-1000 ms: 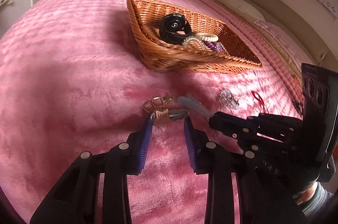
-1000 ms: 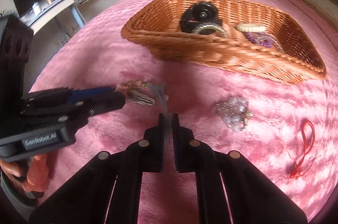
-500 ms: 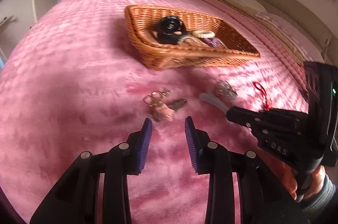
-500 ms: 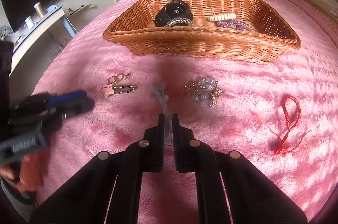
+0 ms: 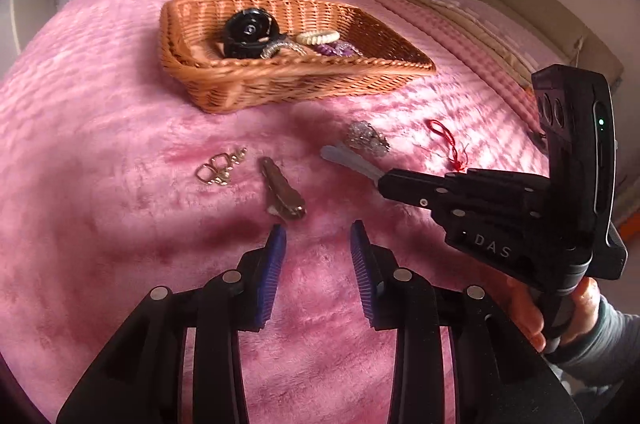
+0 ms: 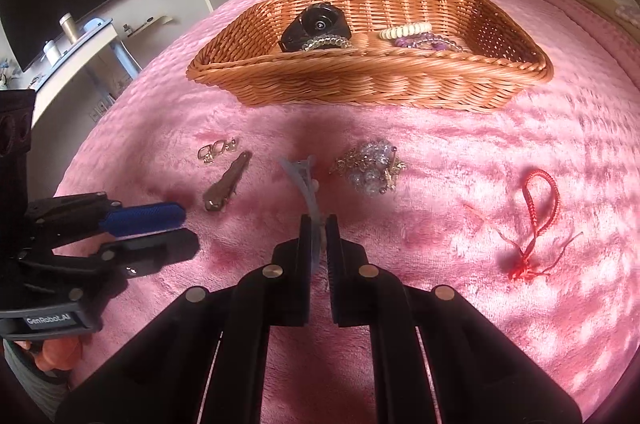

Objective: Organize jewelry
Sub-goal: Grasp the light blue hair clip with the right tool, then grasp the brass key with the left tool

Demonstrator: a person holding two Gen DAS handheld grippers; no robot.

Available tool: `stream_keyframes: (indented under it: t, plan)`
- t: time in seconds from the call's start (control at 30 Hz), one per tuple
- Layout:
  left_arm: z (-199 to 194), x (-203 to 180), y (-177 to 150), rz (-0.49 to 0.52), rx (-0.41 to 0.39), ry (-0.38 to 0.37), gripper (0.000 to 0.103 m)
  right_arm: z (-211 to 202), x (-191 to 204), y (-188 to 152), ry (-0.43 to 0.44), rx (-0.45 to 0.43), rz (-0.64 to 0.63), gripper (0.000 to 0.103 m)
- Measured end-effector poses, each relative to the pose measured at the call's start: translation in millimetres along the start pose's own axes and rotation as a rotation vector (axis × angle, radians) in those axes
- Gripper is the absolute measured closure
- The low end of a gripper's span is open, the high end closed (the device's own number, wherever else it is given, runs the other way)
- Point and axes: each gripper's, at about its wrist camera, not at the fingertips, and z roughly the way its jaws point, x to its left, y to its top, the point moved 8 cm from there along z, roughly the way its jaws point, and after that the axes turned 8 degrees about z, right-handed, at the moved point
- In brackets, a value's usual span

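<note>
**Q:** How far along is the sorting?

**A:** Partly done, I judge. The basket (image 6: 372,80) sits on the far side of the pink bed (image 6: 480,304) and already holds a black round piece (image 6: 316,24), a cream bracelet (image 6: 405,30), purple beads (image 6: 424,43) and a silvery bracelet (image 6: 326,43).

**Q:** What is left out?

**A:** Five things lie or hang on the near side of the basket. From left to right: a gold clasp (image 6: 216,150), a brown clip (image 6: 226,182), the pale blue clip (image 6: 300,176) I am holding, a crystal cluster (image 6: 370,170), and a red cord (image 6: 534,220) far right, well apart from the rest.

**Q:** And your fingers?

**A:** My right gripper (image 6: 318,224) is closed narrow on the near end of the blue clip; its far end points toward the basket. I cannot tell whether it is clear of the bed. My left gripper (image 5: 318,236) is spread wide and holds nothing, just on the near side of the brown clip.

**Q:** So what remains?

**A:** By my reckoning, the blue clip goes in the basket, then the other four.
</note>
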Motion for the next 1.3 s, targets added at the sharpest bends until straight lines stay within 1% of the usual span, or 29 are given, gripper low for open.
stream_keyframes:
  t: [0.03,0.1,0.2,0.23,0.27,0.3,0.37,0.43,0.5,0.53,0.6,0.67,0.7,0.77,0.9,1.07,1.2,1.3]
  plan:
    - [-2,4,2,0.003,-0.008,0.037,0.07,0,0,-1,0.003,0.004,-0.002,0.097]
    - [1,12,6,-0.014,-0.006,0.065,0.068,2,1,-2,0.008,0.013,-0.01,0.097]
    - [15,12,10,-0.027,0.023,0.057,0.065,2,2,-1,-0.002,0.001,-0.017,0.097]
    - [18,11,11,-0.024,0.027,0.065,0.059,3,2,-1,0.005,0.008,-0.016,0.097]
    - [23,10,12,-0.026,0.031,0.077,0.057,5,3,-2,0.019,0.022,-0.016,0.095]
    - [28,9,12,-0.029,0.036,0.089,0.057,7,4,-3,0.031,0.039,-0.017,0.092]
    - [35,9,12,-0.025,0.04,0.12,0.057,9,6,-3,0.049,0.05,-0.022,0.081]
    - [36,8,12,-0.01,0.04,0.146,0.059,9,8,-1,0.043,0.044,-0.036,0.08]
    - [36,11,11,-0.018,0.036,0.154,0.062,12,10,1,0.026,0.045,-0.056,0.08]
    - [36,14,11,-0.027,0.035,0.16,0.065,13,11,1,0.021,0.046,-0.067,0.08]
    - [36,17,11,-0.043,0.029,0.165,0.069,15,14,1,0.003,0.037,-0.086,0.08]
    - [36,19,10,-0.051,0.023,0.179,0.075,17,15,0,-0.003,0.037,-0.093,0.08]
    - [36,20,10,-0.051,0.022,0.195,0.08,17,14,1,-0.006,0.032,-0.094,0.08]
    - [35,20,9,-0.048,0.02,0.204,0.081,17,14,0,0.001,0.034,-0.094,0.096]
    - [31,17,9,-0.031,0.008,0.229,0.081,15,15,-1,0.005,0.027,-0.099,0.097]
    - [18,18,8,-0.064,-0.026,0.229,0.082,3,14,-3,0.017,0.002,-0.091,0.097]
    - [-2,15,10,-0.095,-0.088,0.187,0.082,-14,10,-4,0.042,-0.021,-0.074,0.097]
    - [-23,9,18,-0.099,-0.145,0.171,0.082,-35,5,2,0.086,-0.042,-0.039,0.097]
